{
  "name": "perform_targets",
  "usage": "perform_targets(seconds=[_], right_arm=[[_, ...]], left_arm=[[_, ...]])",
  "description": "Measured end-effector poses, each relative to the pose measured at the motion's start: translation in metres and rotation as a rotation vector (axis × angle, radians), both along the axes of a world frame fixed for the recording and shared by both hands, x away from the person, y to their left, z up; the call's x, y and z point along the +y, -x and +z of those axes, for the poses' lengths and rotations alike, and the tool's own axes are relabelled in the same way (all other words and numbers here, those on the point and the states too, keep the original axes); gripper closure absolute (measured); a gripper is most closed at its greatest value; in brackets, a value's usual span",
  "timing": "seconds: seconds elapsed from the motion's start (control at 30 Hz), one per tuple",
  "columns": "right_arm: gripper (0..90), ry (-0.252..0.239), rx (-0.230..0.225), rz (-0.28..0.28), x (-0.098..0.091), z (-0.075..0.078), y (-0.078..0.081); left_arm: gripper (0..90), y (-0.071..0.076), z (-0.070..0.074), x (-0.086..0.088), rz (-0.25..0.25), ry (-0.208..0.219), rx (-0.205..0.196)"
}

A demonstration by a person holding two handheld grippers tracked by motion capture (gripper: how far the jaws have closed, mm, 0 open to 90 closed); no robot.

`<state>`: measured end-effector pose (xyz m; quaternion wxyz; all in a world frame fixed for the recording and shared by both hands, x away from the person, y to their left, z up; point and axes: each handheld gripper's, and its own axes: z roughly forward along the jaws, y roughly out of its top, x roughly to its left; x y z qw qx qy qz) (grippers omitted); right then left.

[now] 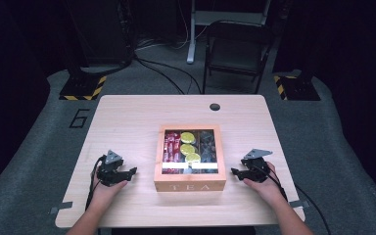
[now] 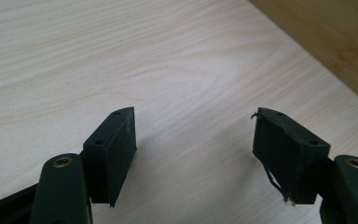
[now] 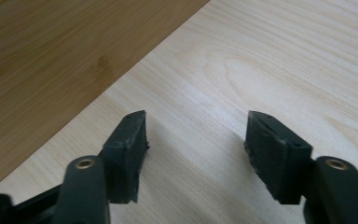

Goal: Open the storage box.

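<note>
The wooden tea box [image 1: 190, 157] sits near the middle of the surface [image 1: 127, 117], a little toward the person's edge, with "TEA" on its front wall. It looks rigid and fairly heavy for its size, with smooth side walls that could slip under a light pinch. The lid seems to be a wooden frame around a clear pane, so the pane is best left alone. Taking hold at the lid's frame or at the two side walls looks safest.

Through the pane, red packets [image 1: 170, 145] lie in the left compartment, yellow-green round ones [image 1: 188, 145] in the middle, and dark ones at the right (hard to make out).

The left gripper [image 1: 131, 171] and right gripper [image 1: 235, 171] rest on the surface on either side of the box, just apart from it. Both have their jaws parted with nothing between them.
</note>
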<state>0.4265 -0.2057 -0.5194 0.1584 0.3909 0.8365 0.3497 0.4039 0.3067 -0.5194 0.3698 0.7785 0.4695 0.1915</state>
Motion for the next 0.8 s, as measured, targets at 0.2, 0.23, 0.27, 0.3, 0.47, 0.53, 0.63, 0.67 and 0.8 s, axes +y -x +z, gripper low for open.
perform_targets(seconds=[0.2, 0.23, 0.27, 0.3, 0.47, 0.53, 0.63, 0.67, 0.8], right_arm=[[43.7, -0.006, -0.005, -0.018, -0.001, 0.006, 0.005], [43.3, -0.011, -0.01, -0.018, -0.002, 0.008, 0.007], [42.8, -0.016, -0.023, -0.019, -0.002, 0.01, 0.008], [42.7, -0.02, -0.023, -0.019, -0.002, 0.012, 0.01], [42.2, -0.024, -0.034, -0.011, -0.001, 0.016, 0.014], [43.4, -0.029, -0.049, -0.008, 0.0, 0.017, 0.016], [45.6, -0.015, -0.053, 0.003, 0.0, 0.019, 0.018], [46.0, -0.018, -0.055, 0.001, 0.001, 0.02, 0.019], [45.7, -0.032, -0.068, -0.007, 0.001, 0.023, 0.023]], left_arm=[[34.0, 0.006, 0.011, -0.006, -0.031, 0.056, -0.007], [34.0, 0.006, 0.012, -0.007, -0.035, 0.059, -0.008], [33.9, 0.007, 0.013, -0.008, -0.041, 0.058, -0.003], [33.9, 0.008, 0.014, -0.009, -0.042, 0.062, -0.003], [34.9, 0.01, 0.018, -0.012, -0.046, 0.082, 0.008], [36.7, 0.01, 0.021, -0.014, -0.058, 0.088, 0.018], [36.8, 0.011, 0.023, -0.018, -0.061, 0.092, 0.001], [36.8, 0.011, 0.024, -0.018, -0.073, 0.091, 0.006], [36.7, 0.012, 0.026, -0.023, -0.078, 0.088, -0.007]])
